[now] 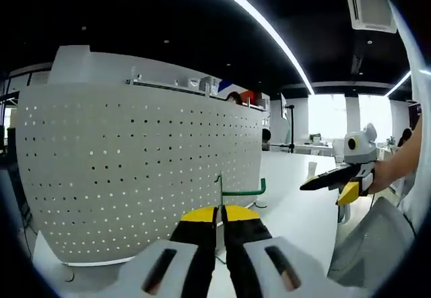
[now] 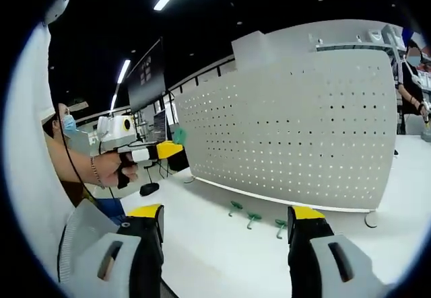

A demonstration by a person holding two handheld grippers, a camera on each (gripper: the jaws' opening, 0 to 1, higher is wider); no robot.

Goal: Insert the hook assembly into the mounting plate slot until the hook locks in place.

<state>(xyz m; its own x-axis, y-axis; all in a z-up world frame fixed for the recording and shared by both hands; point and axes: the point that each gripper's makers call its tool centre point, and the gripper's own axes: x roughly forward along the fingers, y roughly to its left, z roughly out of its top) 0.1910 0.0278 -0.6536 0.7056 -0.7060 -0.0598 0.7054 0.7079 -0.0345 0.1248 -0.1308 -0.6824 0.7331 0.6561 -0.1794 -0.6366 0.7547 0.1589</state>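
The white perforated mounting plate (image 1: 135, 170) stands upright on the white table (image 1: 296, 210), also seen as the plate (image 2: 296, 130). My left gripper (image 1: 219, 210) is shut on a green hook (image 1: 242, 191), whose wire rises from between the jaws just in front of the plate's right part. In the right gripper view the left gripper (image 2: 165, 150) holds that hook (image 2: 180, 135) near the plate's left end. My right gripper (image 2: 227, 212) is wide open with nothing in it, back from the plate. It also shows as the right gripper (image 1: 330, 180), held by a hand.
Three more green hooks (image 2: 252, 217) lie on the table (image 2: 202, 251) in front of the plate's foot. A dark monitor (image 2: 145, 76) stands behind the plate's left end. A person (image 2: 67, 143) holds the left gripper; other people stand far back.
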